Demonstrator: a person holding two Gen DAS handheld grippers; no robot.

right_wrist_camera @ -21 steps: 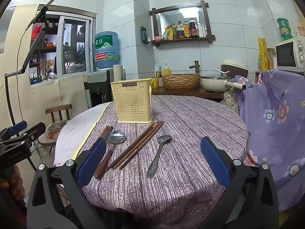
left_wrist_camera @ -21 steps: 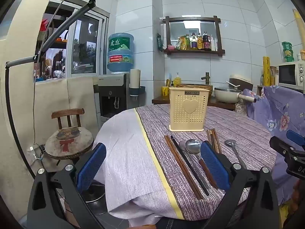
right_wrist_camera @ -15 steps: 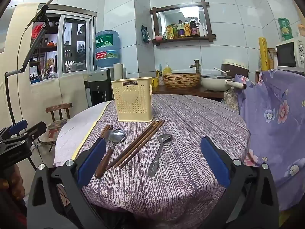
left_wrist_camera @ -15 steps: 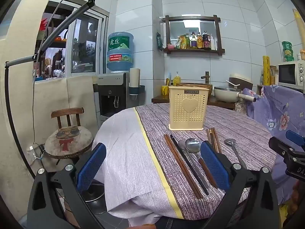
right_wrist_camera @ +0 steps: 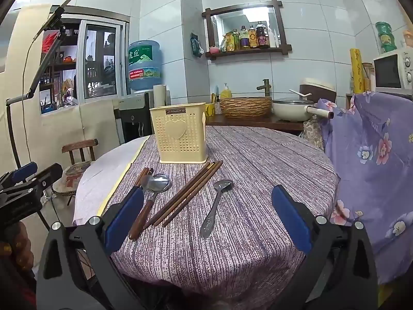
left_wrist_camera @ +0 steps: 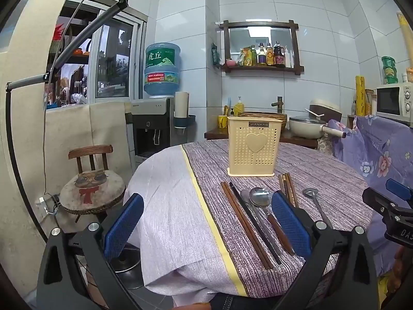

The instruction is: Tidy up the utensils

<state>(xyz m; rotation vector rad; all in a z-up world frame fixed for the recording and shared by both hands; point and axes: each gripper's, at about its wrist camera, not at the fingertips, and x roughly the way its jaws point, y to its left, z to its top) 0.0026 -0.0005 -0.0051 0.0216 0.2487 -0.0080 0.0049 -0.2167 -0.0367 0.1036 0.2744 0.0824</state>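
A cream perforated utensil holder [left_wrist_camera: 253, 149] [right_wrist_camera: 180, 134] stands upright on the round table's purple striped cloth [right_wrist_camera: 258, 160]. In front of it lie a brown chopstick pair [left_wrist_camera: 245, 224], a wooden-handled spoon [left_wrist_camera: 259, 197] [right_wrist_camera: 157, 182], several more brown chopsticks [right_wrist_camera: 188, 193] and a metal spoon [right_wrist_camera: 216, 204] [left_wrist_camera: 313, 201]. My left gripper [left_wrist_camera: 206, 222] hovers open over the table's near left edge, nothing between its blue pads. My right gripper [right_wrist_camera: 207, 214] is open too, just short of the metal spoon and touching nothing.
A wooden chair [left_wrist_camera: 90, 180] with a round cushion stands left of the table. Behind it are a water dispenser [left_wrist_camera: 155, 126] and a counter with a basket [right_wrist_camera: 245, 107] and pot [right_wrist_camera: 291, 108]. A floral purple cloth [right_wrist_camera: 374, 155] hangs at the right.
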